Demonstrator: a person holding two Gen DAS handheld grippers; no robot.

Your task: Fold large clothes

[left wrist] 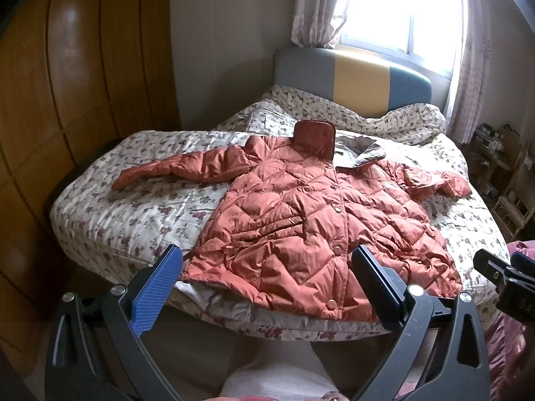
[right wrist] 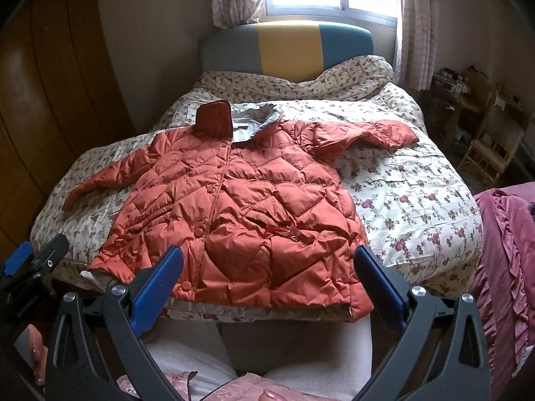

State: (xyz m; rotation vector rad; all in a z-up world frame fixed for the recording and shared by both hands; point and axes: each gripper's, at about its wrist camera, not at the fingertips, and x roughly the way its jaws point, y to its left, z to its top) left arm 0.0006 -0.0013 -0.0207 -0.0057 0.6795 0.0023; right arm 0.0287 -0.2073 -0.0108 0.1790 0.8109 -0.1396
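1. The left gripper hung just short of the bed's near edge, its jaws spread wide and holding nothing; the quilted orange puffer jacket lay flat on the floral quilt, its hem filling the gap between those jaws.
2. The jacket's long axis ran straight away from the jaws: hem nearest, collar farthest, pointing at the headboard. It lay front side up and snapped closed.
3. The left sleeve stretched out far to the left of the jaws; the right sleeve lay bent, up and right of the right gripper, whose jaws were likewise wide apart and empty.
4. Risk, as I judged it: the shell looked slick and puffy, so a shallow pinch at the hem might have slipped, or caught only the top layer and left the back panel behind.
5. The hem overhung the mattress edge, so a careless pull toward the jaws could have dragged the jacket off, or rucked the loose quilt with it.
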